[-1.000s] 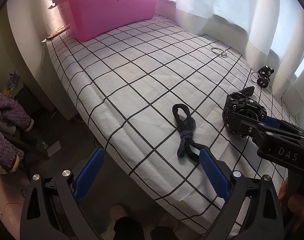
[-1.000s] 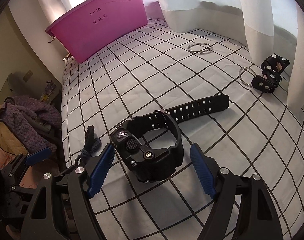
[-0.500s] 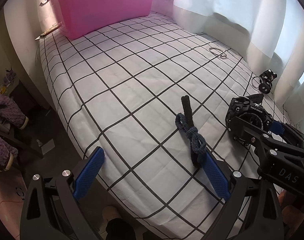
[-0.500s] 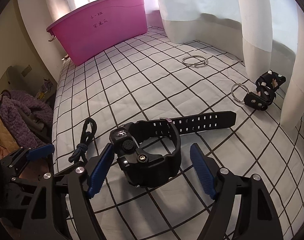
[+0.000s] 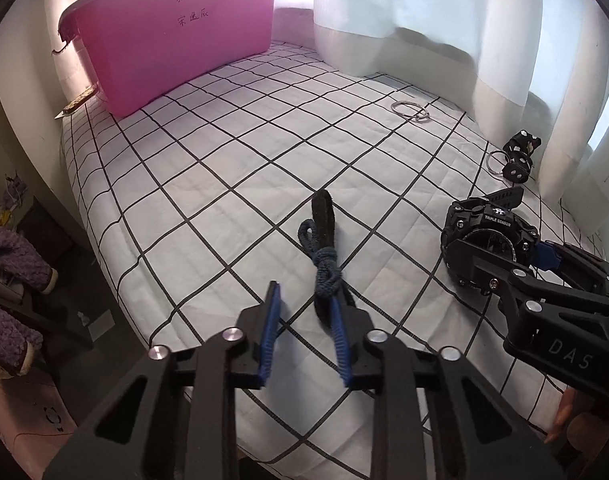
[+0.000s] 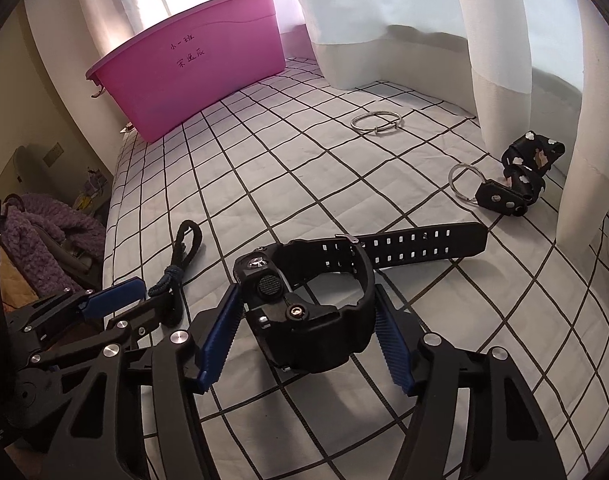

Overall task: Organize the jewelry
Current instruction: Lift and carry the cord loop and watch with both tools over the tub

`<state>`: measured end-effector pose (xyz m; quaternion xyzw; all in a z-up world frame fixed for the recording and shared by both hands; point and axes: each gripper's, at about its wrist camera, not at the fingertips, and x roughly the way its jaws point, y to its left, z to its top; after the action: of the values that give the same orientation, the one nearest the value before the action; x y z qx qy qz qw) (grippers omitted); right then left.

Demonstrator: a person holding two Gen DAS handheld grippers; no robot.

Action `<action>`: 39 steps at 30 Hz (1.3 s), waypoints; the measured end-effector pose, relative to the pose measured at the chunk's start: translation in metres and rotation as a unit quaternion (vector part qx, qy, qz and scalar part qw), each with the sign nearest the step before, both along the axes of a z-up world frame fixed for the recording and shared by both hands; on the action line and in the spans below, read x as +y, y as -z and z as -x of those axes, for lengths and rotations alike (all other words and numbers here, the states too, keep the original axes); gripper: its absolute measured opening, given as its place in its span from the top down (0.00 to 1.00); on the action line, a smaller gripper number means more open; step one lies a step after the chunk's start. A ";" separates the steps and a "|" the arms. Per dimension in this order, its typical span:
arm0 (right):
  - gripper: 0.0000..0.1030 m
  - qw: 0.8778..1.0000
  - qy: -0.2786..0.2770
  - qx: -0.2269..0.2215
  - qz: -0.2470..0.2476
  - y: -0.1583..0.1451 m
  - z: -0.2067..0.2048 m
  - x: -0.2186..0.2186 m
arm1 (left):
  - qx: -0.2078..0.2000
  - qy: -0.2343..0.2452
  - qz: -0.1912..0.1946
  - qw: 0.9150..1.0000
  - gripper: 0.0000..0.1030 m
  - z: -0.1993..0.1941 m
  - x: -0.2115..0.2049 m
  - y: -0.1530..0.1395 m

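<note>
A dark blue and black knotted cord bracelet (image 5: 322, 256) lies on the checked cloth; it also shows in the right wrist view (image 6: 176, 264). My left gripper (image 5: 304, 316) is partly closed, its right pad against the cord's near end, nothing between the pads. A black digital watch (image 6: 304, 300) sits between the pads of my right gripper (image 6: 308, 320), whose jaws have narrowed around its case. The watch also shows in the left wrist view (image 5: 488, 240). A pink tub (image 5: 176, 36) stands at the far end.
A silver bangle (image 6: 376, 122) lies far back. A metal ring with a black leather strap (image 6: 504, 188) lies by the white curtain (image 6: 516, 40) on the right. The bed's edge drops off at left, beside a purple garment (image 5: 8, 292).
Both grippers have narrowed from wide open. The left one moved in over the cord's near end. The right one's pads closed in on the watch case.
</note>
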<state>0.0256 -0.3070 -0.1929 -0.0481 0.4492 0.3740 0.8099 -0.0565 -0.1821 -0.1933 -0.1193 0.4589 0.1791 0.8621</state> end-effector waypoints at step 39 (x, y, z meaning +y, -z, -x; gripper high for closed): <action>0.45 0.989 -0.047 -0.091 -0.110 -0.183 -0.007 0.055 | -0.153 -0.025 -0.032 0.987 0.94 0.046 0.074 -0.200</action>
<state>0.0321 -0.2517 -0.0100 -0.0134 0.3270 0.4530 0.8293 -0.1027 -0.1079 0.0067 -0.1293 0.3123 0.1943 0.9209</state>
